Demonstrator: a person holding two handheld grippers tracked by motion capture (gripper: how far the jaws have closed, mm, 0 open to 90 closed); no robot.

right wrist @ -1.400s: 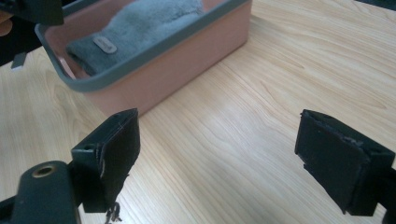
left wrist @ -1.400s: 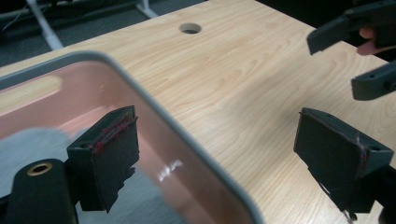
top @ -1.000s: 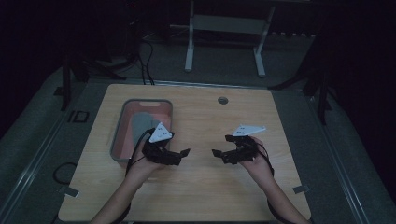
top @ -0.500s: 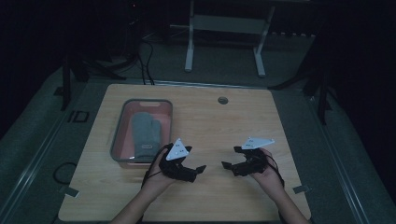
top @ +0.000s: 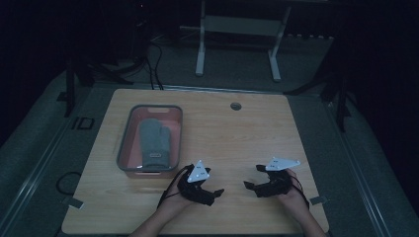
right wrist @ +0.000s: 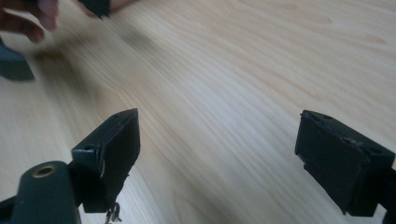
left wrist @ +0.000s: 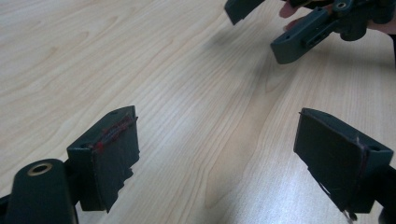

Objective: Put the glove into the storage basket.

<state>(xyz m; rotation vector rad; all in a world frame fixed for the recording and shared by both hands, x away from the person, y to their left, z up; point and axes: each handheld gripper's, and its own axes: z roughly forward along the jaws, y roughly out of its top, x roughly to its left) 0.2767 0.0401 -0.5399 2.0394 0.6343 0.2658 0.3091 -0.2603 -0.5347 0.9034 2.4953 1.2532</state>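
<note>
Wooden table (top: 247,133), light grain, occupying the centre of the high view; a small round grommet (top: 235,105) sits near its far edge, upper centre. One container: a shallow rectangular tray (top: 125,136) with grey rim and pinkish inner walls, left of centre in the frame. Contents: a single grey oven mitt (top: 154,143) lying flat on the tray floor, cuff toward the near end, thumb on the right side. Left gripper (top: 213,193), lower centre of the high view, just below and right of the tray's near right corner, hand-held, white three-cornered plate on top; jaws spread wide with nothing between them, bare wood showing in the gap in the left gripper view (left wrist: 217,154). Right gripper (top: 253,178), lower right of centre, facing the left one across a stretch of bare table; jaws likewise wide apart and empty in the right gripper view (right wrist: 217,156). Both grippers are apart from the tray and mitt.
</note>
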